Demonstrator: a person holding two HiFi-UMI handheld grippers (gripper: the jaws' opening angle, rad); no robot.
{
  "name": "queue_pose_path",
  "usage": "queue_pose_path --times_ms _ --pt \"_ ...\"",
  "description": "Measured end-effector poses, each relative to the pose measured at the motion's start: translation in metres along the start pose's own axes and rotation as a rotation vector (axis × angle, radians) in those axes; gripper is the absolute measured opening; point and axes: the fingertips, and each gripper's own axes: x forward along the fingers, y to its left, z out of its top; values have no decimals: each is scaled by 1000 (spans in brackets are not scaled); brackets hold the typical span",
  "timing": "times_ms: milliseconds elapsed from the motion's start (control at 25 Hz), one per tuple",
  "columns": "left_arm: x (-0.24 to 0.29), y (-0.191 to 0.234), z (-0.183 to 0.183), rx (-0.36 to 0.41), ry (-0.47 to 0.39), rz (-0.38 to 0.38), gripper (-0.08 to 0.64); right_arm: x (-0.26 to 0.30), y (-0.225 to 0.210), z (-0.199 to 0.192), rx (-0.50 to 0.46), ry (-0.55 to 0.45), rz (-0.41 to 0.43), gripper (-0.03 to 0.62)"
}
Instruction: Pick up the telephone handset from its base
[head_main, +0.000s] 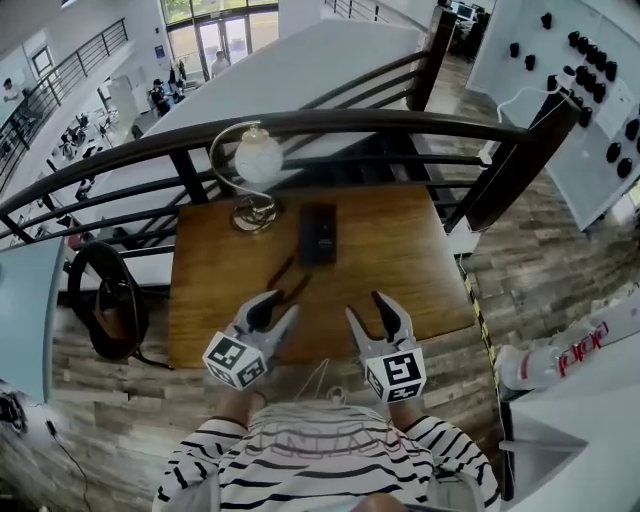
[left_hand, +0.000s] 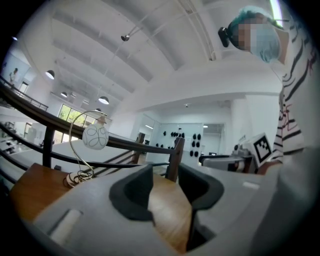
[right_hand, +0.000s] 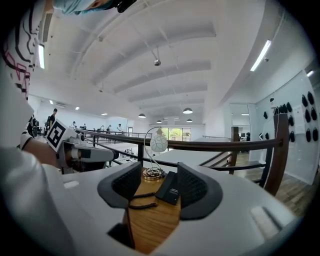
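Left gripper (head_main: 281, 304): jaws apart, nothing between them, over the table's (head_main: 215, 290) near edge.
Right gripper (head_main: 366, 307): jaws apart too, empty, level with the left.
Phone (head_main: 318, 235): flat on the table's far side, beside the lamp (head_main: 255, 160), well ahead of both grippers.
Cord (head_main: 284, 284): runs from the phone towards the left gripper.

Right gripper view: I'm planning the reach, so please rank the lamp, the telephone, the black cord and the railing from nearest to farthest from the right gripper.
1. Black cord, on the table just ahead, slightly left.
2. Telephone, beyond it, to the right.
3. Lamp, at the table's far edge.
4. Railing, behind the table.
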Motion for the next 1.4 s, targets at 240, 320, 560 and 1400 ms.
queue_pose_path --times_ms 240,320,560,1400 --pt "32 1 -5 9 -10 87 158 5 -34 -9 -19 -2 90 212" --pt "41 4 -2 3 -13 105 158 9 -42 -12 -25 2 111 212" --pt "59 31 16 -5 -30 134 158 30 -53 -19 -17 15 134 212" --pt "161 182 35 -27 95 -22 169 185 -77 -42 9 129 27 212"
